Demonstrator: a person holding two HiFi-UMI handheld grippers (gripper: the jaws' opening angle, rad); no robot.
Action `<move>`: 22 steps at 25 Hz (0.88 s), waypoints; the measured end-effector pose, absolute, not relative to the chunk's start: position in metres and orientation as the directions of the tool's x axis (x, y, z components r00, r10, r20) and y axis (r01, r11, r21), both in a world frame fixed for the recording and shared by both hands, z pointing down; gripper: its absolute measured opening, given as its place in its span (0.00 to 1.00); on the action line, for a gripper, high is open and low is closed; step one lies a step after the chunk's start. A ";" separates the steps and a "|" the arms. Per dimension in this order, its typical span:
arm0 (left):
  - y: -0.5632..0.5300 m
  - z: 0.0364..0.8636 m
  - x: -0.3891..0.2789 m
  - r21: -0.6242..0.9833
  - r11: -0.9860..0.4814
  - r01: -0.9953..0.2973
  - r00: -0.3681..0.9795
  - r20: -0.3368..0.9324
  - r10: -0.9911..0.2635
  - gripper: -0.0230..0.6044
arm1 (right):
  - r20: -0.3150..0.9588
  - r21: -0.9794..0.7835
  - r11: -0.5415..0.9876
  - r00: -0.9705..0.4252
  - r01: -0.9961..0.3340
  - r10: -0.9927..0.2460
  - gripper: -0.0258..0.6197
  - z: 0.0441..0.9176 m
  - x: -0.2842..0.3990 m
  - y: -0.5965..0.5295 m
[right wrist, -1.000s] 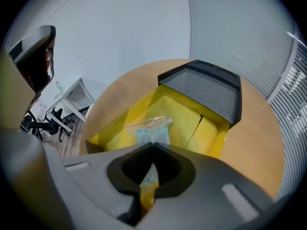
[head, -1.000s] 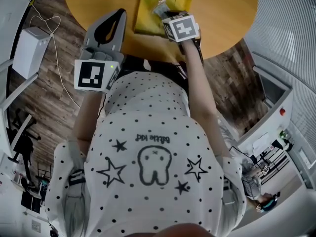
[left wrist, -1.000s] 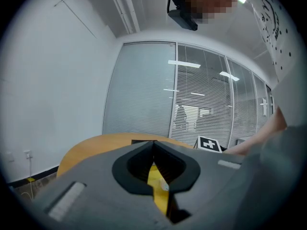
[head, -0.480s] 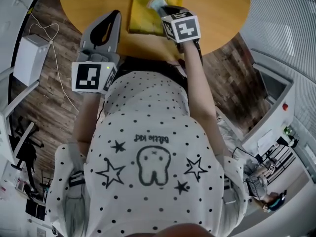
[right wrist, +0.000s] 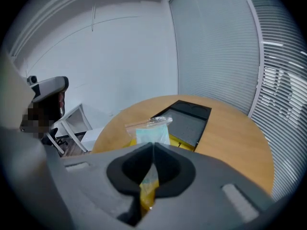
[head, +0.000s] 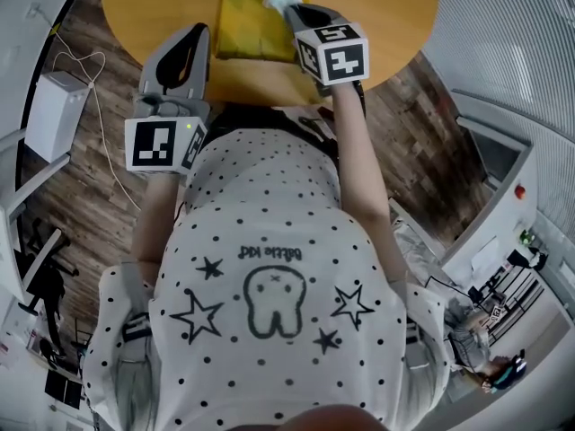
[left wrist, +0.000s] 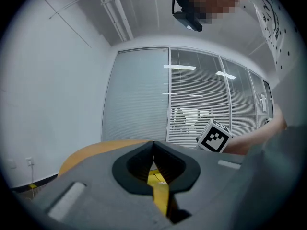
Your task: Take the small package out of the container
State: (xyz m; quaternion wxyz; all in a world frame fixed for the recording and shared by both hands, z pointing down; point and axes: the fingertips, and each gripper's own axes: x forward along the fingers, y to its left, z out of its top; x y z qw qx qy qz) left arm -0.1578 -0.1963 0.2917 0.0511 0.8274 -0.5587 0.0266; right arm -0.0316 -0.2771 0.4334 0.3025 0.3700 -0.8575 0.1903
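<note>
While the right gripper [right wrist: 152, 147] is clamped shut on the lower part of the small package [right wrist: 149, 131], the bag stands up past the jaw tips. It is raised over the right side of the yellow container [head: 238, 21]. Whether its bottom edge is fully clear of the container wall cannot be told.

Left gripper [left wrist: 153, 145]: jaws closed tip to tip, nothing between them. It hangs over the near edge of the round wooden table [right wrist: 230, 138], just left of the container, touching nothing visible.

Package: flat bag of clear thin film with a crinkled seal strip along the top and a pale blue flat insert inside.
- Judged very light, limp and slick.
- Likely to fold or swing if taken by a corner, and the insert may slide inside the film.
- Best hold: pinch across the two flat faces over the filled part, much as now. A firm pinch seems safe, since nothing about it looks brittle.

Container: shallow and rectangular with smooth matte yellow walls, plastic or card. It sits by the table's near edge on a smooth orange-toned top. It is probably light enough to shift if the bag drags on its wall.

Beyond it: a black tray [right wrist: 189, 121], flat and rectangular with a fine-textured panel, at the container's far end. Touching or overlapping, I cannot tell.
</note>
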 end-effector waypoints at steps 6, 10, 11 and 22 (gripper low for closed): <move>-0.186 0.288 -0.137 0.048 -0.363 -0.930 0.366 0.087 -0.926 0.05 | 0.580 -0.131 0.635 -0.578 -0.762 -0.575 0.04 0.410 -0.009 -0.268; -0.179 0.286 -0.124 0.037 -0.369 -0.929 0.371 0.079 -0.925 0.05 | 0.525 -0.148 0.621 -0.593 -0.770 -0.611 0.04 0.395 0.002 -0.262; -0.177 0.286 -0.120 0.035 -0.371 -0.928 0.372 0.080 -0.925 0.05 | 0.515 -0.146 0.619 -0.594 -0.771 -0.618 0.04 0.391 0.006 -0.261; -0.175 0.281 -0.099 0.022 -0.358 -0.933 0.359 0.058 -0.932 0.05 | 0.395 -0.133 0.620 -0.615 -0.773 -0.683 0.04 0.345 0.035 -0.258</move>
